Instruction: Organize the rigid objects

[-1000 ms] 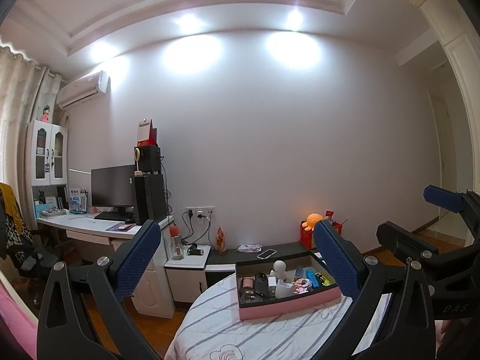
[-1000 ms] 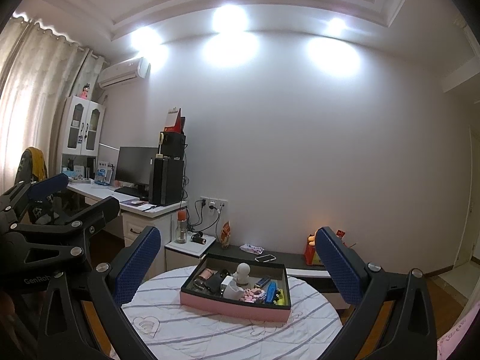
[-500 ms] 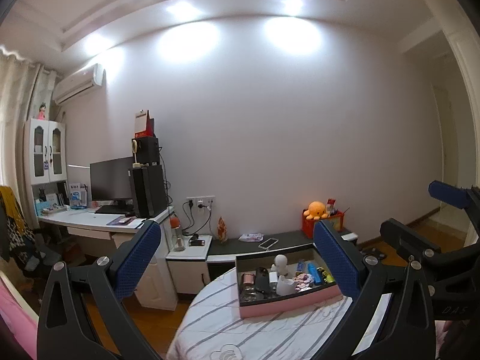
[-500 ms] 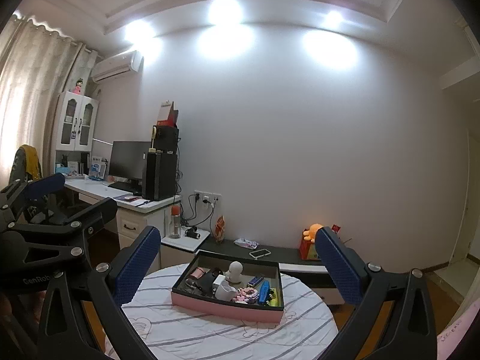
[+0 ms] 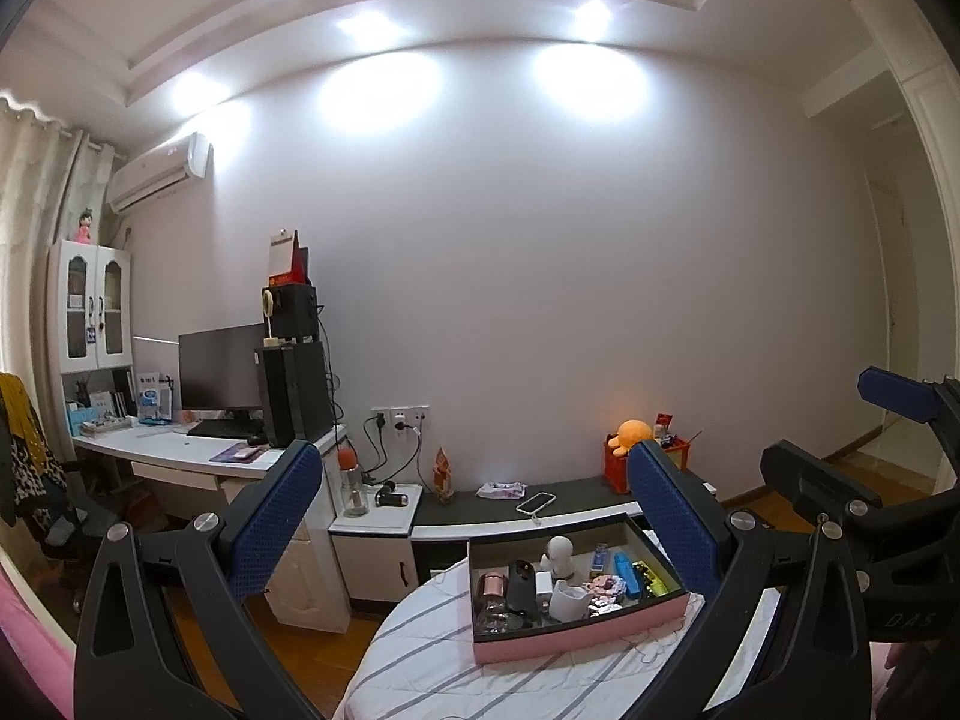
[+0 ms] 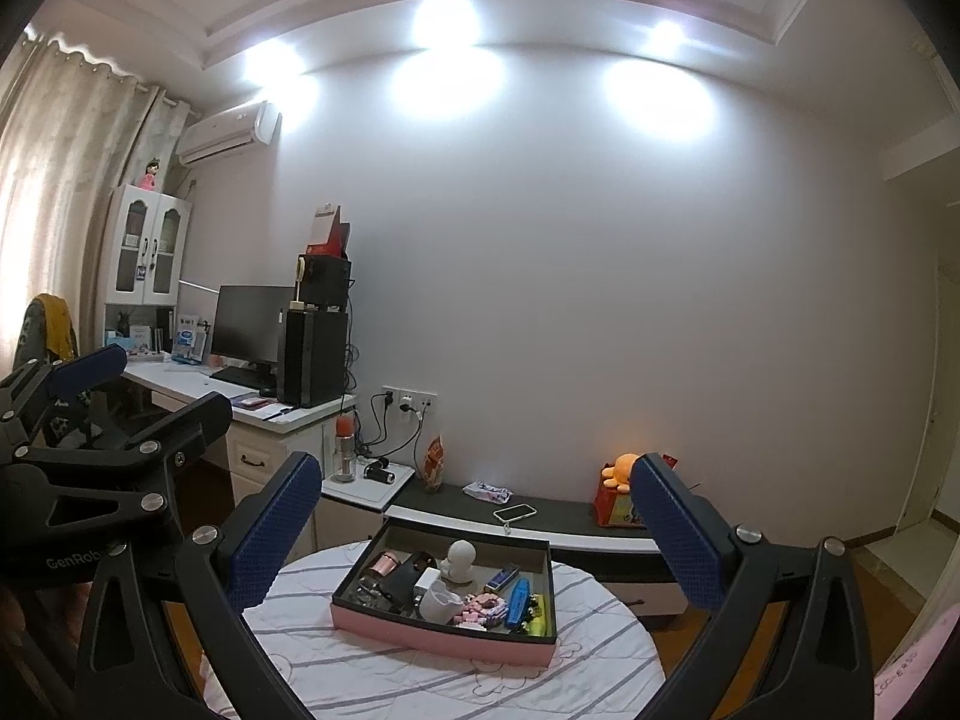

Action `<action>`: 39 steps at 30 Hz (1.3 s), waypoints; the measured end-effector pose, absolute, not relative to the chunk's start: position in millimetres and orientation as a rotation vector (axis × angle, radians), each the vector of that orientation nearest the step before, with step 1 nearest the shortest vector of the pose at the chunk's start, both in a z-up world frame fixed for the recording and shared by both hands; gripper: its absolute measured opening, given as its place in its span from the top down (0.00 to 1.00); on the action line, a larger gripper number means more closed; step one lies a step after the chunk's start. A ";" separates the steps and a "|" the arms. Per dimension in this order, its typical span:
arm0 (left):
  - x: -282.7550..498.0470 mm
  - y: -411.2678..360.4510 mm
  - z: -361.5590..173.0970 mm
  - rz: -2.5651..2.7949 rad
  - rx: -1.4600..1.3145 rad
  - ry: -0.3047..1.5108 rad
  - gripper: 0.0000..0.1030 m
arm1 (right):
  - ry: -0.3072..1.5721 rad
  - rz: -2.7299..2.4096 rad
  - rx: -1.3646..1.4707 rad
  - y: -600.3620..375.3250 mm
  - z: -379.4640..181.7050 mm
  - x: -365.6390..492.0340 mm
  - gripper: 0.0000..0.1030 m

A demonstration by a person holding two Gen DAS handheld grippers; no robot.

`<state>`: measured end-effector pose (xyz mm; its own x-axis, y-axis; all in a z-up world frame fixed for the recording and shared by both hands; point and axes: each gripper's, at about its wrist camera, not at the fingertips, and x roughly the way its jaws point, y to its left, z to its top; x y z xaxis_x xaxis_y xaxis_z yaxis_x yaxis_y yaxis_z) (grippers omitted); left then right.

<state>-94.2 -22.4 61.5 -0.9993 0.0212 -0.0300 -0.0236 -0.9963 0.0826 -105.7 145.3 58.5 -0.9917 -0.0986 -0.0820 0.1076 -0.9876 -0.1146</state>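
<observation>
Both grippers, left gripper (image 5: pixel 474 516) and right gripper (image 6: pixel 474 522), are hovering wide open and empty, well apart from the pink tray (image 6: pixel 444 636) holding small items gathered for sorting, on the round table (image 6: pixel 372 672).

Black-framed left gripper (image 5: pixel 474 504) and right gripper (image 6: pixel 474 516), blue textured pads, silver screws, possibly "GenRob" lettering.

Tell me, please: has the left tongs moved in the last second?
Yes. In the left wrist view the pink box and wall sockets sit lower than before, so the left tongs has tilted upward, open and empty.
</observation>
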 end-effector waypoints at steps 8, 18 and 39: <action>-94.5 -24.2 61.2 3.118 -0.050 0.126 0.00 | 0.186 -3.038 0.128 143.4 56.4 -109.3 0.00; -94.0 -29.3 65.8 3.117 -0.040 0.087 0.00 | 0.214 -3.048 0.102 140.4 60.9 -108.5 0.00; -92.4 -30.5 62.6 3.150 -0.004 0.111 0.00 | 0.221 -3.031 0.103 134.1 57.8 -108.1 0.00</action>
